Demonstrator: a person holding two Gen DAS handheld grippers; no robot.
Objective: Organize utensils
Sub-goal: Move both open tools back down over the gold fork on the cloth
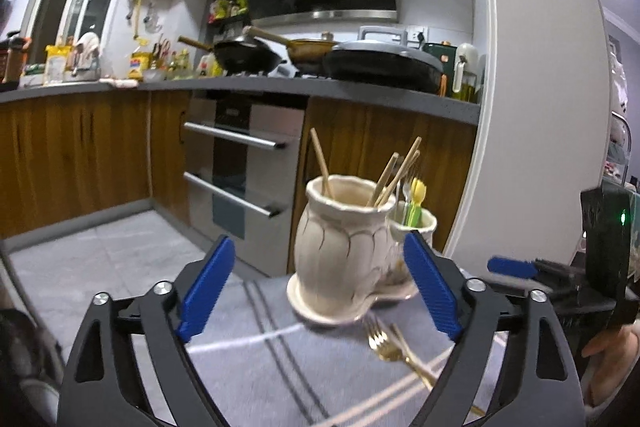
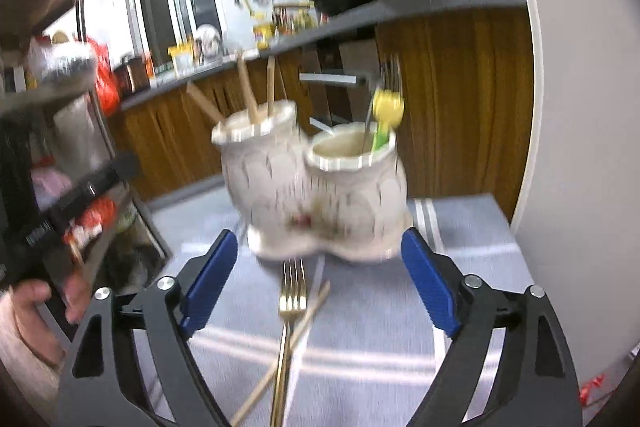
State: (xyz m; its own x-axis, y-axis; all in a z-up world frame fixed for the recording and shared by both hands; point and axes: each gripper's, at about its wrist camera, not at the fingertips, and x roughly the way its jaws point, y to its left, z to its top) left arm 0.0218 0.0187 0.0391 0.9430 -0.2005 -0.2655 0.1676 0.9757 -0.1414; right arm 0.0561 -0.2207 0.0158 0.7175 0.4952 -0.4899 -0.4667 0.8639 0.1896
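A glazed cream ceramic holder (image 2: 320,187) with scalloped rims and ribbed, bulging walls stands at the centre of the right wrist view, its two joined pots on one shared base. The taller pot (image 1: 344,227) holds wooden chopsticks (image 1: 394,173), about four counted in the left wrist view; the shorter pot (image 2: 352,155) holds a metal fork and a yellow-and-green plastic piece (image 2: 386,115). The holder rests on a grey-blue cloth (image 2: 360,327) with pale stripes.

In front of it, lower centre of the right wrist view, lie one gold metal fork (image 2: 292,303) and one wooden chopstick (image 2: 296,335), crossing each other.

The left gripper (image 1: 318,287) and the right gripper (image 2: 318,283) both stand wide open, their ribbed blue pads clear of everything, nothing between them. No earlier view tells more.

Behind, a dark counter (image 1: 280,87) over wood-grain cabinets carries three dark pans, with a steel oven (image 1: 244,167) below. A hand (image 2: 36,307) shows at the lower left.
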